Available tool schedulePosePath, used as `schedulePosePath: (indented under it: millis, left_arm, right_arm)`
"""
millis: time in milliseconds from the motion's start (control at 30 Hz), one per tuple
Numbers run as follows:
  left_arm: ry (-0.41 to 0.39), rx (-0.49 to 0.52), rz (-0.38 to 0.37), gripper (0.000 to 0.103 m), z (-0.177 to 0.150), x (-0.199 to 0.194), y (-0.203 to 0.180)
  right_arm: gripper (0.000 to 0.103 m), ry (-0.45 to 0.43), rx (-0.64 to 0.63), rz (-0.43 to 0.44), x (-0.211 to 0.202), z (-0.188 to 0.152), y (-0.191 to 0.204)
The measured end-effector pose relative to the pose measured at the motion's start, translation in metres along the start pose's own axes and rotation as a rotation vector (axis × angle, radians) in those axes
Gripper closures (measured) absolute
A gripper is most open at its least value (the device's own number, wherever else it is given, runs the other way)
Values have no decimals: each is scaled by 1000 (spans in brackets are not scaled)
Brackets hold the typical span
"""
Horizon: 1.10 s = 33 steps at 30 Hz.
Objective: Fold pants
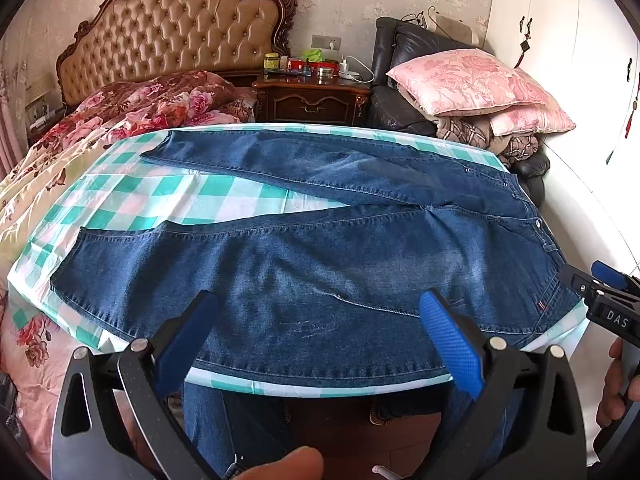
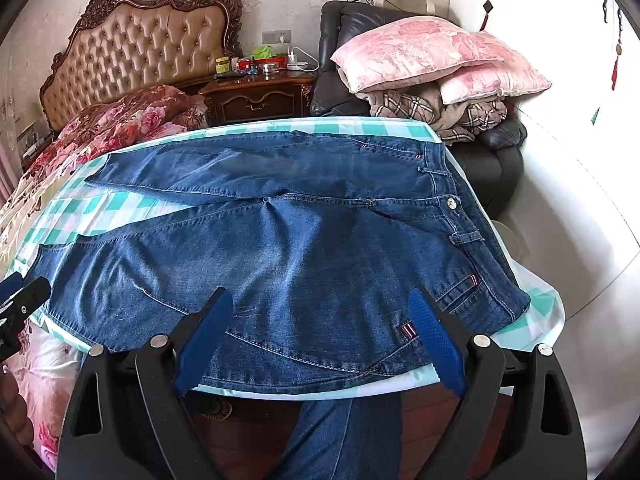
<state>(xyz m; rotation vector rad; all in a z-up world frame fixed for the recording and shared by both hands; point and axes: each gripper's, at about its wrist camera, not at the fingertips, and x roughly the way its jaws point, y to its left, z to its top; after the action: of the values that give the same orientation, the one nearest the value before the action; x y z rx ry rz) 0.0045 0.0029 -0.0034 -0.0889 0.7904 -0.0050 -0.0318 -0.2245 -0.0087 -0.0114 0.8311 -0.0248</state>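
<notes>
Blue jeans [image 1: 320,264] lie spread flat on a table with a green-and-white checked cloth [image 1: 132,196], waistband to the right, both legs running left and splayed apart. My left gripper [image 1: 320,308] is open and empty above the near leg's front edge. My right gripper [image 2: 320,308] is open and empty above the hip and pocket area of the jeans [image 2: 304,248]. The right gripper also shows at the right edge of the left wrist view [image 1: 600,292]; the left gripper shows at the left edge of the right wrist view [image 2: 20,300].
A bed with a floral quilt [image 1: 120,112] and tufted headboard stands left and behind. A wooden nightstand [image 1: 312,100] with small items and a dark armchair piled with pink pillows [image 1: 472,80] stand behind the table. A white wardrobe [image 1: 580,80] is at right.
</notes>
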Motion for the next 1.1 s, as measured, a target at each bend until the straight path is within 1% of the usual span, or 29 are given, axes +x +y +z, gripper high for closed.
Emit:
schedulePosePath:
  millis: [1100]
  left_arm:
    - [-1,-5,-3,2,1,1,3]
  right_arm:
    - [17,2,0,2,0,0,0]
